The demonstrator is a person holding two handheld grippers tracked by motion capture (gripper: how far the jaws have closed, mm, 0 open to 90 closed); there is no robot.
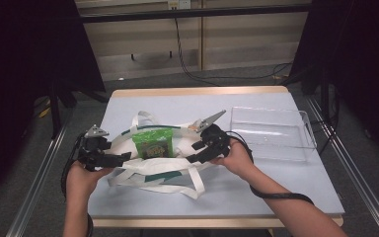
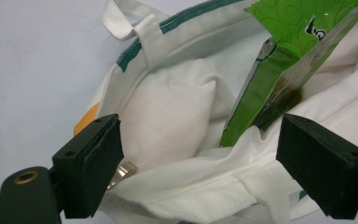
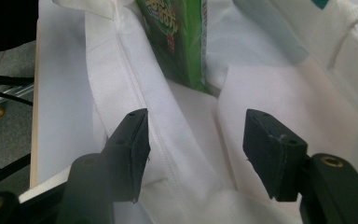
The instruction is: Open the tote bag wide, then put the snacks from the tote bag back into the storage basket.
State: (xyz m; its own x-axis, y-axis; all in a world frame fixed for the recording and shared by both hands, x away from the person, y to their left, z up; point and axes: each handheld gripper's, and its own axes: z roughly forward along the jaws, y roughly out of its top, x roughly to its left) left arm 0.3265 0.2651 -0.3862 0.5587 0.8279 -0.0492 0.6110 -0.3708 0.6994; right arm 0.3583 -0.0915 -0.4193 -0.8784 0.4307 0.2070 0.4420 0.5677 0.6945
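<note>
Pale grey rectangular table (image 1: 276, 187) spans the centre of the high view. White cloth tote bag with green trim (image 1: 153, 170) lies at centre-left, mouth open. Clear rectangular plastic bin (image 1: 271, 133) sits right of centre, apart from the bag. Green printed snack packet (image 1: 152, 143) stands inside the bag mouth. Left gripper (image 1: 121, 159) at the bag's left edge, jaws spread, pinching nothing. Right gripper (image 1: 195, 153) at its right edge, jaws likewise spread over cloth.

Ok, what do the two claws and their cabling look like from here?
Both are black. The left claw and right claw each carry a grey three-cornered plate on top. Their jaws end in flat black pads with small screw holes, and brass-coloured fittings sit near the base. A black cable loops along the bare right forearm.
</note>
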